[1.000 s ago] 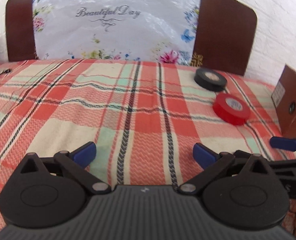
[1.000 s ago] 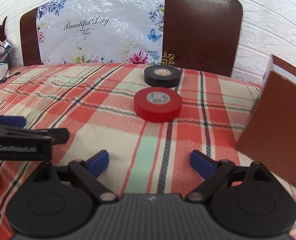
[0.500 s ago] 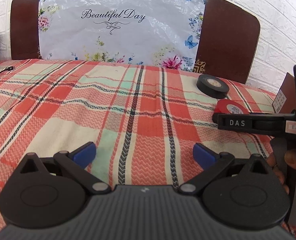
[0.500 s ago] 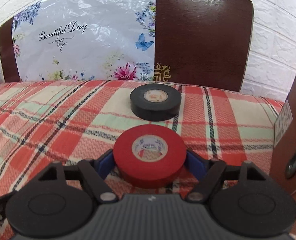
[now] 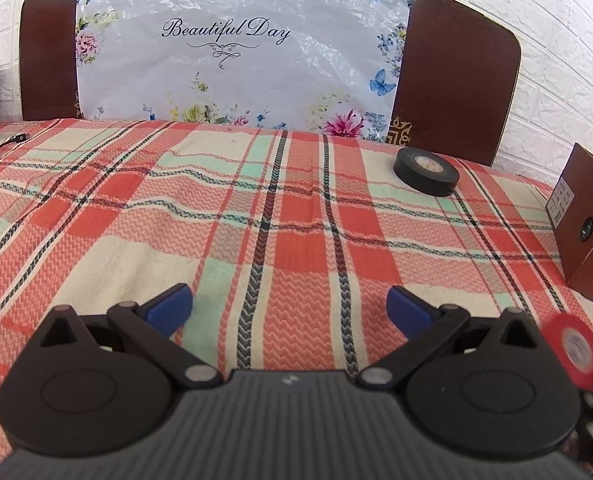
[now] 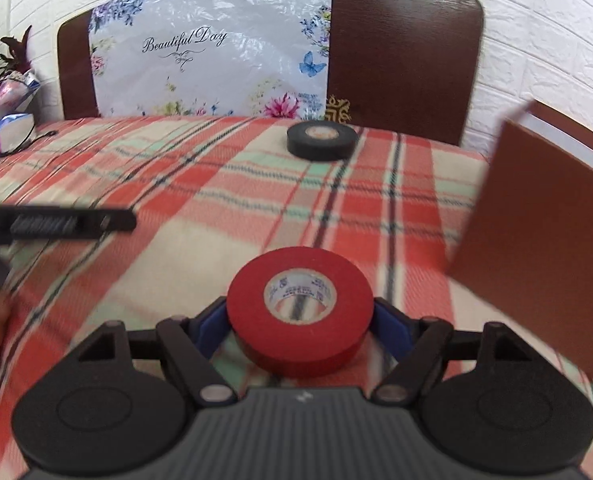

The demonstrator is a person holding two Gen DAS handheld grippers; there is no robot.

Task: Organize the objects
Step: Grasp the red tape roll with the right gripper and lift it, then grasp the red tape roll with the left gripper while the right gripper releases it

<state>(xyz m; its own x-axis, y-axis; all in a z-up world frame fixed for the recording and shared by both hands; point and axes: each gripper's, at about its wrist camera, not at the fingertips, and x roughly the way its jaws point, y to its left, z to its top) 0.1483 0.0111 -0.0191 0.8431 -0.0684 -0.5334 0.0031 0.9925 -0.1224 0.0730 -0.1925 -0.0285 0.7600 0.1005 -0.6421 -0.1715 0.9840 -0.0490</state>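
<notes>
Right tool (image 6: 300,320) is clamped on the red tape roll (image 6: 300,312), its blue pads pressing both sides; the jaws have just been closing onto it. Left tool (image 5: 288,304) hangs with jaws apart and nothing between them. Largest to smallest: the plaid bed cover (image 5: 176,208), the brown box (image 6: 536,232) at the right, the black tape roll (image 6: 321,141) lying near the headboard. The carrying step looks under way; next, the red roll probably needs steering to the box without slipping.
</notes>
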